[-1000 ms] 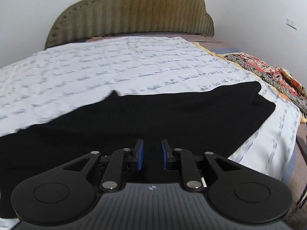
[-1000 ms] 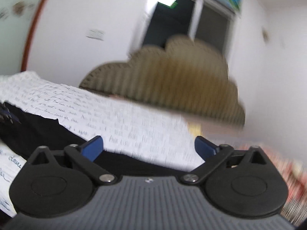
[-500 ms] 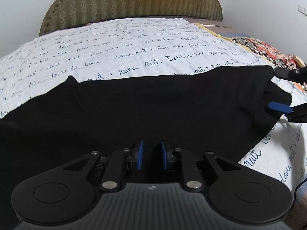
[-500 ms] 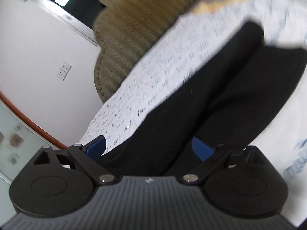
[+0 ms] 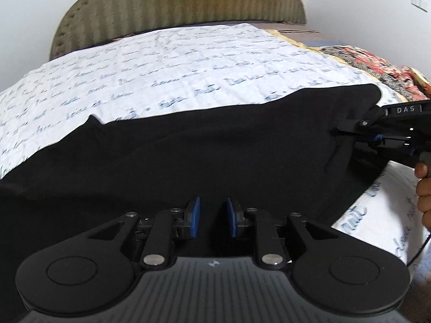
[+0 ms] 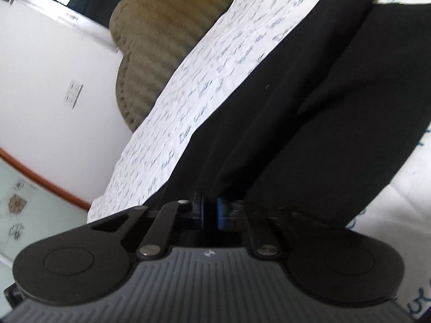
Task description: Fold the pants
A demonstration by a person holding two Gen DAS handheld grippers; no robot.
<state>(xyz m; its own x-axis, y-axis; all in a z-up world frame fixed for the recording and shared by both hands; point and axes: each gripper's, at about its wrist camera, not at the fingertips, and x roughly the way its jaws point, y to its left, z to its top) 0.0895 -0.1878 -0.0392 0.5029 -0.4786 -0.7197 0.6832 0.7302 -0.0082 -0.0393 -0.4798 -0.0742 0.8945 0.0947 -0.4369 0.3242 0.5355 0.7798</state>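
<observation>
Black pants (image 5: 188, 161) lie stretched across a white bedspread (image 5: 188, 67) printed with blue script. My left gripper (image 5: 212, 220) sits low at the near edge of the pants. Its blue pads stand a narrow gap apart with black cloth between them, and its jaws are opening slightly. At the right end of the pants, my right gripper (image 5: 347, 132) comes in from the side, held by a hand (image 5: 424, 188). In the right wrist view the right gripper (image 6: 208, 212) is rolled sideways. Its jaws are closing tight on a fold of the pants (image 6: 323, 94).
An olive padded headboard (image 5: 175, 5) stands against the white wall at the far end of the bed. A red and black patterned cloth (image 5: 377, 64) lies along the bed's far right side. Tiled floor (image 6: 27, 202) shows beside the bed. The bedspread beyond the pants is bare.
The right gripper dropped from facing the headboard, rolled onto its side, and went from wide open to closed on the pants' right end. The left gripper moved in over the pants, then held still.
</observation>
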